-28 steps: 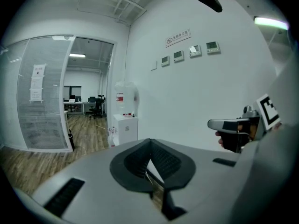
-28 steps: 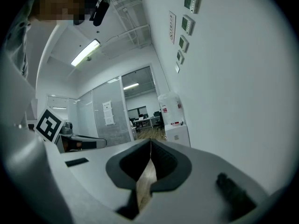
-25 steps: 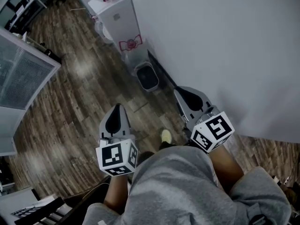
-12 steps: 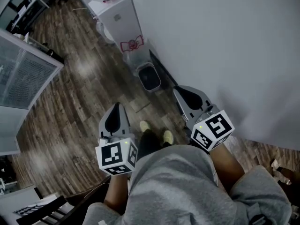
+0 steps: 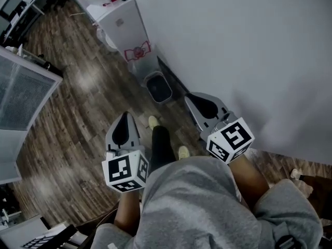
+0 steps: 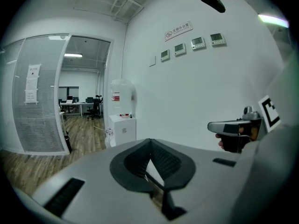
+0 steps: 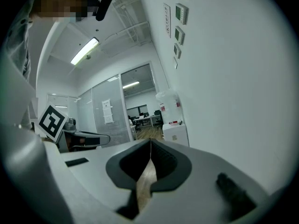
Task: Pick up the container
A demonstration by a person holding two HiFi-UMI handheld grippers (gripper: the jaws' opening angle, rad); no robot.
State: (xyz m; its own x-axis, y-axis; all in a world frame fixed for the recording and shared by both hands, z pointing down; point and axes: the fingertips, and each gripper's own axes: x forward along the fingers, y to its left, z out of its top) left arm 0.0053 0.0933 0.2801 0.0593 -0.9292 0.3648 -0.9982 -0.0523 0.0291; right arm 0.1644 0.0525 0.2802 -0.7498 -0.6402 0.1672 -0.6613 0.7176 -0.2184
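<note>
I hold both grippers at waist height over a wooden floor, beside a white wall. My left gripper (image 5: 124, 116) is shut with nothing between its jaws; its own view shows the closed tips (image 6: 150, 142) pointing along the wall. My right gripper (image 5: 190, 96) is shut too and empty, its tips (image 7: 150, 142) meeting at the point. A small grey bin (image 5: 158, 87) stands on the floor against the wall, ahead of both grippers. No other container shows in any view.
A white water dispenser (image 5: 116, 22) stands past the bin by the wall, also seen ahead as the dispenser (image 6: 122, 120). A glass partition (image 5: 23, 90) is at the left. The white wall (image 5: 249, 51) runs along the right. My leg and shoes (image 5: 161, 144) are below.
A dark leg has stepped forward between the grippers, and the view has shifted a little along the wall. Both grippers stay shut and keep their places.
</note>
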